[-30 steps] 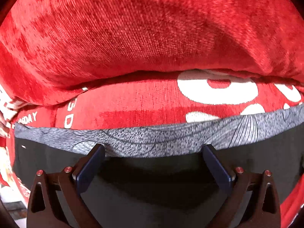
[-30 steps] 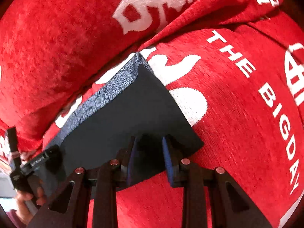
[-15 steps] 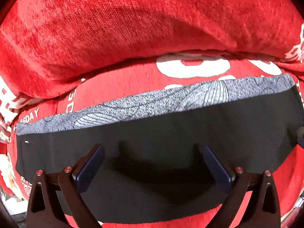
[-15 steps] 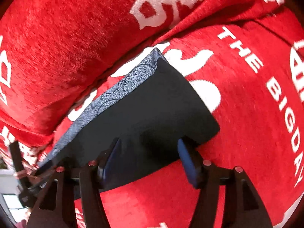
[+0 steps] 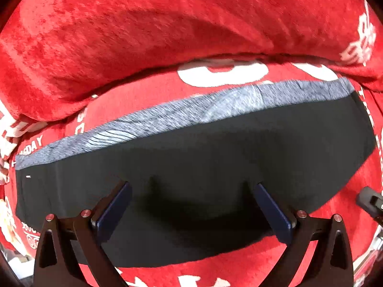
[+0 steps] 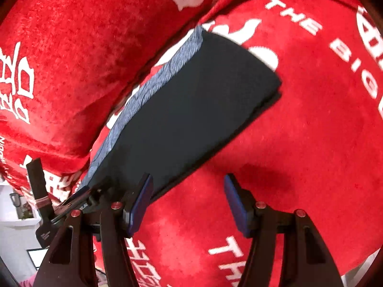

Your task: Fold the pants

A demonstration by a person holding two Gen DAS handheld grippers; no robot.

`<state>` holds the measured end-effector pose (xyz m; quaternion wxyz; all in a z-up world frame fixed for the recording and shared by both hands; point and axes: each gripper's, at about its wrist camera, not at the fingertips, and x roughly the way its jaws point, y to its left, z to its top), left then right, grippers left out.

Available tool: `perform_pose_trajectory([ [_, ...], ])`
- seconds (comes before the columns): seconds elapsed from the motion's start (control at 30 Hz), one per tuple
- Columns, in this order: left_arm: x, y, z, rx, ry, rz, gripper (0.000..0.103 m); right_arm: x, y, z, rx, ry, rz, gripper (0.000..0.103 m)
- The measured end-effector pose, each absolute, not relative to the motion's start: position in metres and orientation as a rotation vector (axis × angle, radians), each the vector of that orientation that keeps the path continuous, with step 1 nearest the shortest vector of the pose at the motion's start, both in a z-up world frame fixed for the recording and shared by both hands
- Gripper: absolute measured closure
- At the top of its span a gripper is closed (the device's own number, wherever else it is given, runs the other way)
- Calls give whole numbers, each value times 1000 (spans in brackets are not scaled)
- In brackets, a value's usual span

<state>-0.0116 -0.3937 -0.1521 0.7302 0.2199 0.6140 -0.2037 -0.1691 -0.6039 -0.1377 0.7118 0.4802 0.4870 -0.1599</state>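
Note:
The folded black pants (image 5: 191, 157) lie flat on a red sofa seat, with a grey patterned waistband (image 5: 182, 114) along the far edge. My left gripper (image 5: 191, 205) is open and empty, held above the near half of the pants. In the right wrist view the pants (image 6: 186, 110) lie as a neat dark rectangle. My right gripper (image 6: 189, 201) is open and empty, just off their near right edge; its left finger (image 6: 141, 201) overlaps that edge. The left gripper (image 6: 62, 205) shows at the lower left.
A red back cushion (image 5: 167, 28) with white lettering rises right behind the pants. The red seat cover (image 6: 311, 129) with white lettering stretches to the right. The right gripper's body (image 5: 369, 202) shows at the right edge. White furniture (image 6: 16, 234) stands beyond the sofa at the lower left.
My right gripper has opened, let go of the pants' edge and drawn back. My left gripper stayed open and pulled back, so more of the pants shows.

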Motion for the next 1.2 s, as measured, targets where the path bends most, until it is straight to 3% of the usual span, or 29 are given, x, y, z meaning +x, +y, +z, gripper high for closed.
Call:
perform_pose_trajectory([
  [0.17,-30,-388,-176,489,1398,-456,0,-167,-596,-144,1086,1068,-324,38],
  [0.53,-33,-389,-167,468,1399,-467,0,-172,-605,-154,1155,1018,-332,38],
  [1.2,-29,-409,-176,441,1377,-473,0,-173,-656,-185,1367,667,-324,36],
])
